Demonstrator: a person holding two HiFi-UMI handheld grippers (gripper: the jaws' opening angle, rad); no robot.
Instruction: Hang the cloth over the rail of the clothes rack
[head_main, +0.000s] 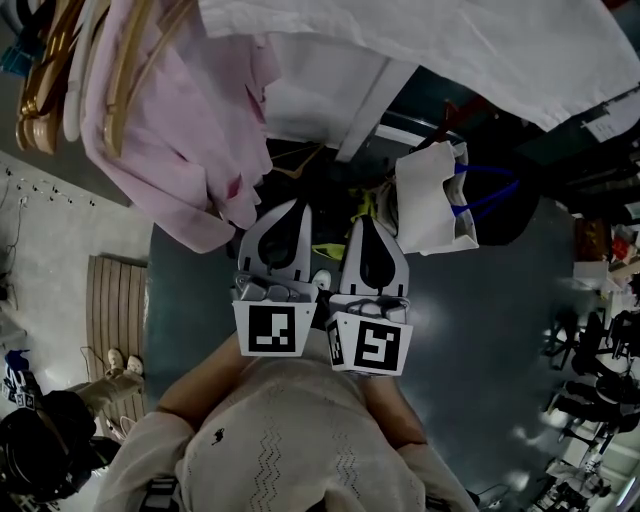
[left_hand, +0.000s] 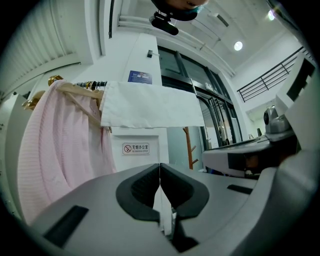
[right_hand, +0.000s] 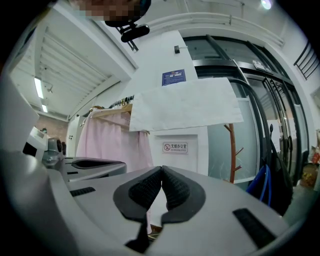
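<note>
The white cloth (left_hand: 150, 105) is hanging over the rail (left_hand: 85, 83) of the clothes rack, draping down from it in a broad flat sheet with a straight lower edge. It is sitting at the open end of the rail, just beside the pink garment (left_hand: 55, 150). That garment is taking up the other stretch of the rail on wooden hangers (head_main: 45, 90). That free stretch looks like the reason the cloth is sitting where it is: it is spreading out there without bunching against the hung clothes.

The left hand-held gripper (left_hand: 159, 170) is pressed together with its dark pads meeting along a thin line, and it is pinching nothing. The right hand-held gripper (right_hand: 161, 172) is likewise pressed together and empty. Both are hovering side by side below the rail and a little back from it, pointing level toward the cloth's lower edge and well apart from the fabric. Neither is touching the cloth, so it is hanging by its own weight alone.

Judging from this, the hanging step is looking finished, and the person is holding both tools close to the body, probably to keep them from snagging the sheet.

Beyond the rail a white pillar is carrying a small red-and-white sign (right_hand: 175, 147), and a wooden coat stand (right_hand: 232, 150) is standing to the right of it. One possible risk is the cloth sliding off the rail if it is lying unevenly across it, though how much is hanging on the far side is not visible.
</note>
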